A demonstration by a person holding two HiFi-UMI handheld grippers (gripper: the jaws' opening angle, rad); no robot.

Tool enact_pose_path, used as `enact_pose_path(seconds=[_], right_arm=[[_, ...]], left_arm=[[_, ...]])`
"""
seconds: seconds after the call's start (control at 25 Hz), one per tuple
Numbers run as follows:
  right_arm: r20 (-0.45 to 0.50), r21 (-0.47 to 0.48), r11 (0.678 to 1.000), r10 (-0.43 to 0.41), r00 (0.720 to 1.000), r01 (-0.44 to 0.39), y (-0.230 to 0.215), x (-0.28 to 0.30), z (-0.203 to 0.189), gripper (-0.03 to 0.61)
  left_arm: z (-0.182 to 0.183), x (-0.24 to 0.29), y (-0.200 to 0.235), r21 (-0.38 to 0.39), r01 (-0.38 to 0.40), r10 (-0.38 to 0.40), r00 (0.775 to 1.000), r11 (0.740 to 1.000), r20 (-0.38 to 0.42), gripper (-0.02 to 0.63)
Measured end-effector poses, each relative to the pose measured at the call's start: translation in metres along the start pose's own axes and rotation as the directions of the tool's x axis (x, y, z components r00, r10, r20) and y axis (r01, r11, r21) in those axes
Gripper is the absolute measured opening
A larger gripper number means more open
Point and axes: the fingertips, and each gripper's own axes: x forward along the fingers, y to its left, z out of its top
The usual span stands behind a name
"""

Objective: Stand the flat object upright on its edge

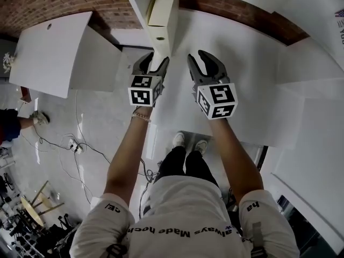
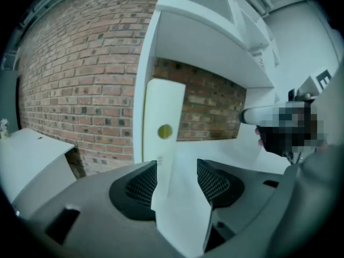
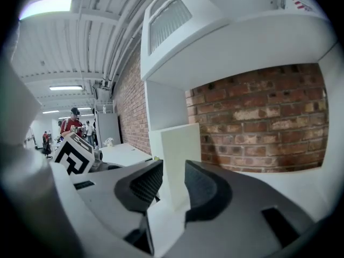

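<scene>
1. Left of centre in the head view, my left gripper [image 1: 155,61] is holding its fingers wide apart. They are flanking the lower end of the board [image 1: 163,7] without pinching it, and I cannot tell whether either pad is brushing it.
2. At top centre, the board is standing on its edge on the white table [image 1: 242,63]. It is looking close to upright, and its flat face is lying along the white divider [image 1: 137,4]. I am judging the stand nearly done. What I am checking now is whether the board is balancing on its own or leaning on the divider.
3. Just right of centre, my right gripper [image 1: 198,55] is hanging beside the board and apart from it. Its fingers are narrowly apart with nothing between them, and the board is showing through the gap farther ahead.
4. To do this well, I am planning to draw the left fingers straight back along the board's faces without any sideways drag. I am planning to have the right gripper waiting close by, ready to steady the board if it is tipping.
</scene>
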Motion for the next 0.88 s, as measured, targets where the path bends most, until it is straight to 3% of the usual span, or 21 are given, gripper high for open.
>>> enact_pose_path(seconds=[0.32,0.68,0.88], right_arm=[[0.032,-0.095,0.995,-0.009,0.999,0.012,-0.017,-0.121,0.034,0.075],[0.066,-0.081,0.997,-0.004,0.998,0.01,-0.01,-0.241,0.082,0.054],[0.081,-0.083,0.997,0.006,0.997,0.0,0.0,-0.289,0.106,0.054]], left_arm=[[0.047,-0.096,-0.099,-0.017,0.118,-0.113,0.978,0.993,0.175,0.142],[0.118,-0.196,-0.187,0.014,0.182,-0.177,0.93,0.983,0.323,0.08],[0.138,-0.23,-0.227,0.008,0.222,-0.209,0.907,0.975,0.365,0.074]])
